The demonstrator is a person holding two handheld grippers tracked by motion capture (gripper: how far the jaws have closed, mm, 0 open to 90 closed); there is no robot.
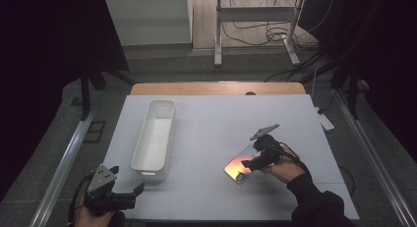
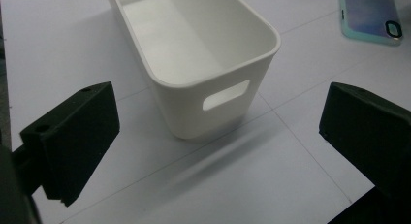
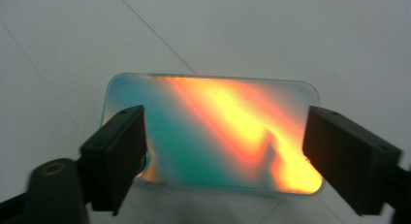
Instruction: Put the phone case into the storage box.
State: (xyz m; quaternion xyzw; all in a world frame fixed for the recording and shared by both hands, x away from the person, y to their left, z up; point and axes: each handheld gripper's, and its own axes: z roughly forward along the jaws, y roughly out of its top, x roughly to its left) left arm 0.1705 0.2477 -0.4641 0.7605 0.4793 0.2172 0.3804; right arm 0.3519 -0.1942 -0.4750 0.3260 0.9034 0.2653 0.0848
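Observation:
An iridescent phone case point(image 1: 236, 164) lies flat on the white table, orange and teal, with its camera hole at the near-left end. My right gripper point(image 1: 248, 162) reaches over its near long edge from the right. In the right gripper view the case point(image 3: 218, 132) lies under the gripper point(image 3: 225, 117); the jaws stand apart over its two ends, and I see no pad pressing on it. My left gripper point(image 1: 127, 180) rests at the table's front left, open and holding nothing. The left gripper view has its jaws point(image 2: 220, 93) wide apart, facing the bin, with the case point(image 2: 371, 15) far off.
A long white plastic bin point(image 1: 147, 133) stands left of centre, empty inside, its handle cutout point(image 2: 226, 94) facing the left gripper. The white table top point(image 1: 221, 119) has a wooden strip at its far edge. Beyond it are a metal stand and cables on the floor.

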